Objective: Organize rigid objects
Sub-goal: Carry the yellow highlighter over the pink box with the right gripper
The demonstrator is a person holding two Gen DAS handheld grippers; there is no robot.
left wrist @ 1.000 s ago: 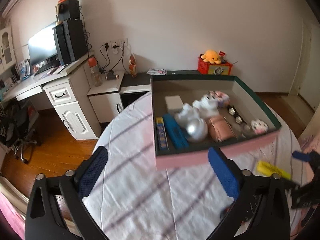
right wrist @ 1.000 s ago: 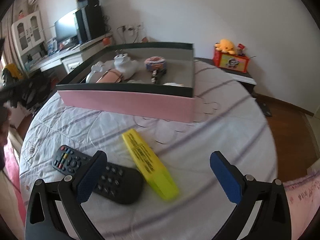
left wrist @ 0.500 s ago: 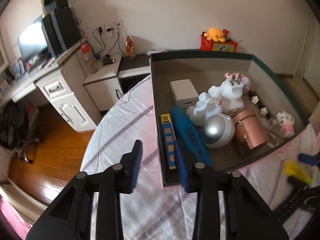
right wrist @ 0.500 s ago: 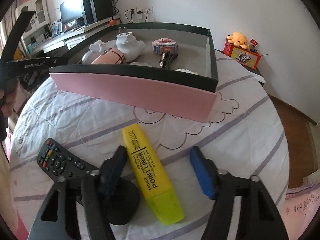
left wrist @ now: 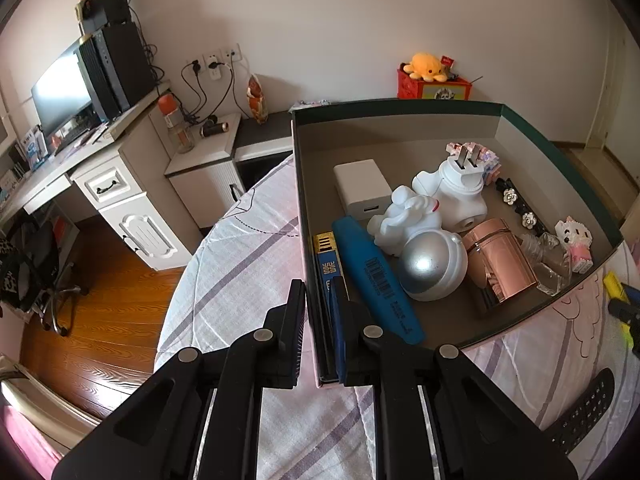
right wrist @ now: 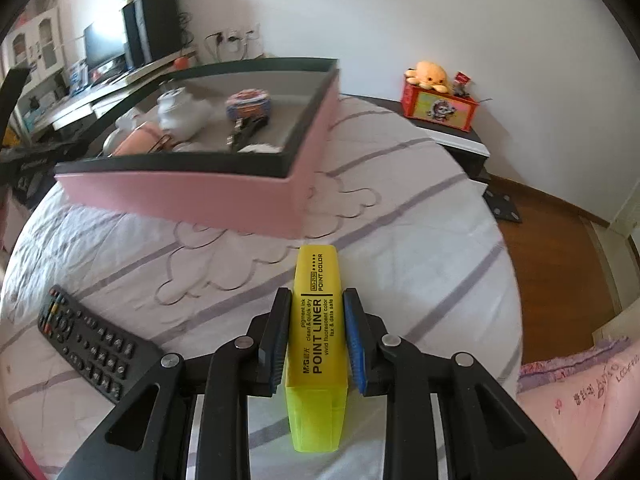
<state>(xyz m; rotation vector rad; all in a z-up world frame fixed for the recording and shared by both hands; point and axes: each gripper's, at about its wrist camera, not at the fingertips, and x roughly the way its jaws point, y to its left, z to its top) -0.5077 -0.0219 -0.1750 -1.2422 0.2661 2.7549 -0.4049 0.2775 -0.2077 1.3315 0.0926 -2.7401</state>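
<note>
Fingers (right wrist: 276, 336) of the right gripper (right wrist: 314, 338) have just been closing on the yellow plastic highlighter (right wrist: 316, 344), lying on the striped bedsheet (right wrist: 420, 248) (long axis pointing toward the pink box (right wrist: 192, 194)); left gripper (left wrist: 318, 334) pinches the box's wall.

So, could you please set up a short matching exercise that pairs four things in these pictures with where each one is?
Things:
1. yellow highlighter
2. blue highlighter
3. remote control
4. box wall

Places:
A. lying in the box
B. clamped by the left tool
C. on the cloth, outside the box, untouched
D. between the pads of the right tool

Pairs: 1-D, 2-A, 3-C, 4-B
</note>
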